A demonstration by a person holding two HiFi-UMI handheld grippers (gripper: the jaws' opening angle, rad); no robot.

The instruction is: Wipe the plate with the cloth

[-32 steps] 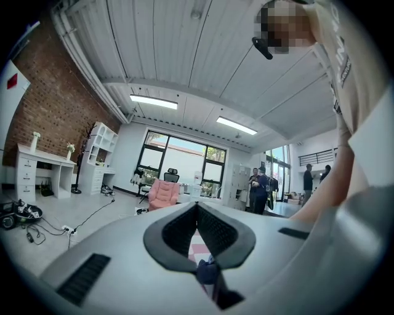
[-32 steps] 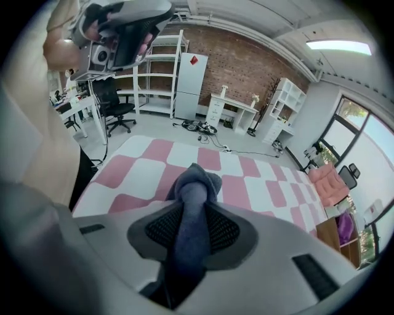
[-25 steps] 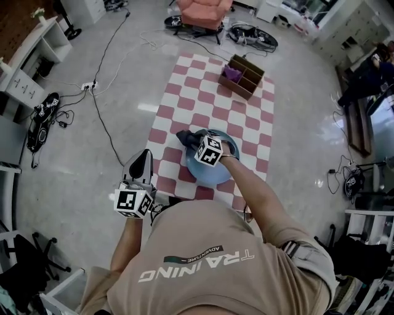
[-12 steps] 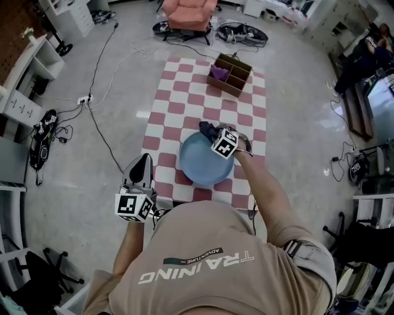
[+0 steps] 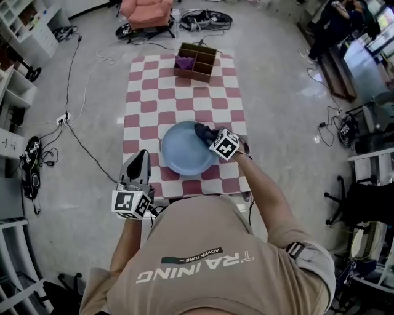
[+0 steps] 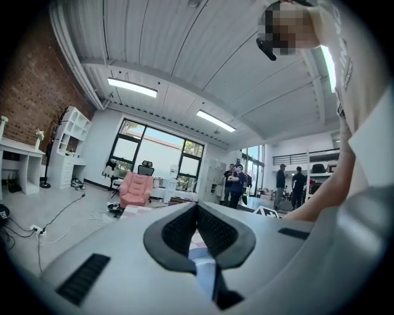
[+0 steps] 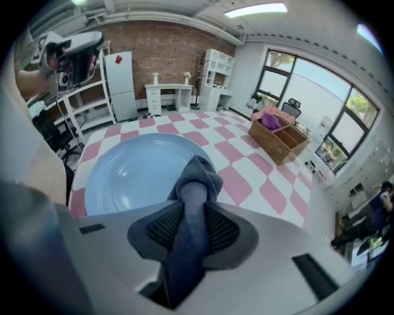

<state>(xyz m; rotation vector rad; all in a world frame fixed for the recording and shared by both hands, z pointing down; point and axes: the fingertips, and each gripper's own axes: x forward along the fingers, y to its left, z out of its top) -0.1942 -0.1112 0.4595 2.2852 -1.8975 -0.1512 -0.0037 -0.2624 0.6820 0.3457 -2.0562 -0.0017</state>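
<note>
A light blue plate (image 5: 181, 151) lies on the red-and-white checkered table (image 5: 148, 101), also filling the left of the right gripper view (image 7: 132, 172). My right gripper (image 5: 209, 136) is shut on a dark blue-grey cloth (image 7: 196, 184), whose bunched end rests on the plate's right rim (image 5: 203, 131). My left gripper (image 5: 138, 165) hangs off the table's near left corner, away from the plate. Its jaws (image 6: 197, 212) stand together at the tips with nothing between them, pointing level into the room.
A wooden divided box (image 5: 197, 61) with a purple cloth inside sits at the table's far end, also in the right gripper view (image 7: 280, 138). A pink armchair (image 5: 146, 11), floor cables (image 5: 74, 132) and white shelving (image 7: 212, 80) surround the table. Several people stand in the distance (image 6: 237, 184).
My right gripper has swept the cloth from the plate's far left rim across to its right rim. The left gripper has stayed low by the table's near left corner.
</note>
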